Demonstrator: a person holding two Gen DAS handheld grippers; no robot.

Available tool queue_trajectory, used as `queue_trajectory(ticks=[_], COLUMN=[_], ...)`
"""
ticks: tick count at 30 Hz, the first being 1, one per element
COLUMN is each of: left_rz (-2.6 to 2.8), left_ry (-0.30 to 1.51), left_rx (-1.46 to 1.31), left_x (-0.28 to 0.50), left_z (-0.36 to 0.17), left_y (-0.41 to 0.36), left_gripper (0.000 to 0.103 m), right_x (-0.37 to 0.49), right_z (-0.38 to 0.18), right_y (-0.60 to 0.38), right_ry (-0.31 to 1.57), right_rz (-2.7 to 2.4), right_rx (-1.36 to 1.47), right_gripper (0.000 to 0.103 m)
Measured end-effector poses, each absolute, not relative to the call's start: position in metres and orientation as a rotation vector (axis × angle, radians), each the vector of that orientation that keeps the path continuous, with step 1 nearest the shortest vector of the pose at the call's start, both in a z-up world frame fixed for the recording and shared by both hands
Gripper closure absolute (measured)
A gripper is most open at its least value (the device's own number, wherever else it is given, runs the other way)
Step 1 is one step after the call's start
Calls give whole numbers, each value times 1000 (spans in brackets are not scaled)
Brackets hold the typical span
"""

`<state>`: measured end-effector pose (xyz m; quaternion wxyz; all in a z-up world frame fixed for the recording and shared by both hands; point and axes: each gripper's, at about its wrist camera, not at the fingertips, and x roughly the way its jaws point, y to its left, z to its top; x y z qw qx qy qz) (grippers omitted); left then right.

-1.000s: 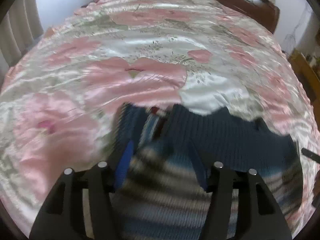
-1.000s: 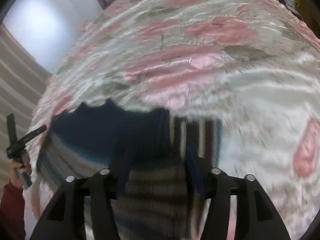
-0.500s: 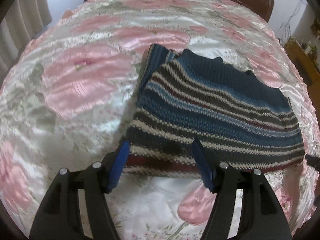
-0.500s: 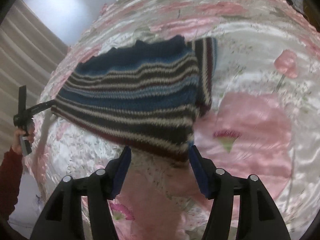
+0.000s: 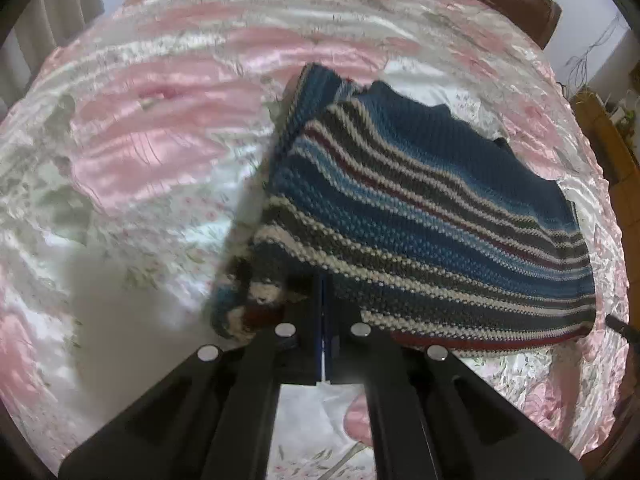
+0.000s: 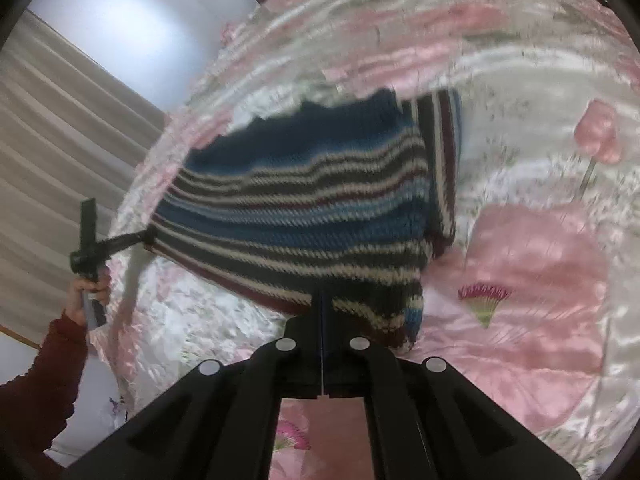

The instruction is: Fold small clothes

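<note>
Striped sweater point(image 5: 420, 216), both grippers apparently clamped.

left claw point(image 5: 323, 300): black, blue pads, silver screws | right claw point(image 6: 322, 308): same | sleeve point(image 6: 36, 392): dark red

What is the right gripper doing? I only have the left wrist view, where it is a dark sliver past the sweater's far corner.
Observer: In the right wrist view the right gripper is shut on the hem of the striped sweater, close to its right corner.
Operator: Who holds the other tool?
Observer: A hand in a dark red sleeve grips the handle of the left gripper, which pinches the opposite hem corner.
Operator: Anything folded on the right side?
Observer: Yes, a striped flap lies along the sweater's right edge, its stripes running across those of the body.
</note>
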<state>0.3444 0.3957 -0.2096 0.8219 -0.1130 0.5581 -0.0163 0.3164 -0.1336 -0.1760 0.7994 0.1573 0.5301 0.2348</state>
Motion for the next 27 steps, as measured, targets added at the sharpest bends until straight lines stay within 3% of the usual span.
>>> queue_trajectory(ticks=[1, 3, 7, 9, 11, 14, 17, 18, 27], left_rz=[-38, -41, -46, -67, -73, -65, -56, -55, -64], left_ry=[1183, 1195, 1187, 1194, 1201, 1218, 1224, 1225, 1228], left_rx=[-241, -228, -175, -164, -142, -119, -118, -119, -118], left_x=[343, 342, 341, 343, 346, 352, 355, 355, 355], left_z=[-208, -208, -211, -216, -221, -230, -234, -234, -236], left_y=[397, 398, 394, 389, 385, 380, 377, 377, 377], left_gripper=[103, 102, 74, 62, 57, 52, 52, 52, 51], right_x=[317, 318, 321, 324, 328, 331, 333, 332, 317], right_z=[-173, -172, -190, -204, -218, -235, -241, -240, -216], right_y=[-134, -133, -135, -134, -133, -129, -123, -123, -159], right_ry=[1133, 1138, 1175, 1195, 1217, 1246, 1257, 1255, 1196], right_rz=[503, 473, 450, 437, 439, 460, 451, 447, 464], right_rx=[317, 258, 256, 258, 288, 312, 259, 255, 370], right_gripper=[103, 90, 54, 49, 47, 48, 83, 90, 93])
